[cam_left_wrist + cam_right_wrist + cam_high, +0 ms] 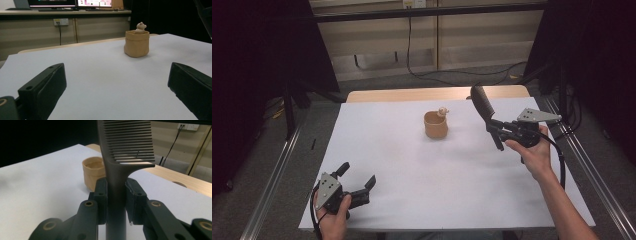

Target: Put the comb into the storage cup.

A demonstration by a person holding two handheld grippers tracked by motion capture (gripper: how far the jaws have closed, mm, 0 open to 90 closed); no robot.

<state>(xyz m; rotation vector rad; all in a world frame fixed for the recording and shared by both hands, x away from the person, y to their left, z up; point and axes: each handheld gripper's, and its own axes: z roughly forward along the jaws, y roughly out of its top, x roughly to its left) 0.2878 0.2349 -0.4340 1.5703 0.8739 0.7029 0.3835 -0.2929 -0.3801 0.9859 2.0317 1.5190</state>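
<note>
One comb [482, 106] is in the scene, dark, its teeth rising above the tan pot's far right side. One tan pot [435, 125] stands near the middle of the bench [422, 170], and one small bear figure [443, 111] sits at the pot's rim. Two grippers are counted: the left gripper [357, 182], well apart from the pot toward the near left corner, and the right gripper [495, 131], to the right of the pot. Two hands carry them, one each. One bench with one white cover carries the pot. Beyond the pot, two monitors [94, 3] and one wall socket [61, 22] are on the far side
</note>
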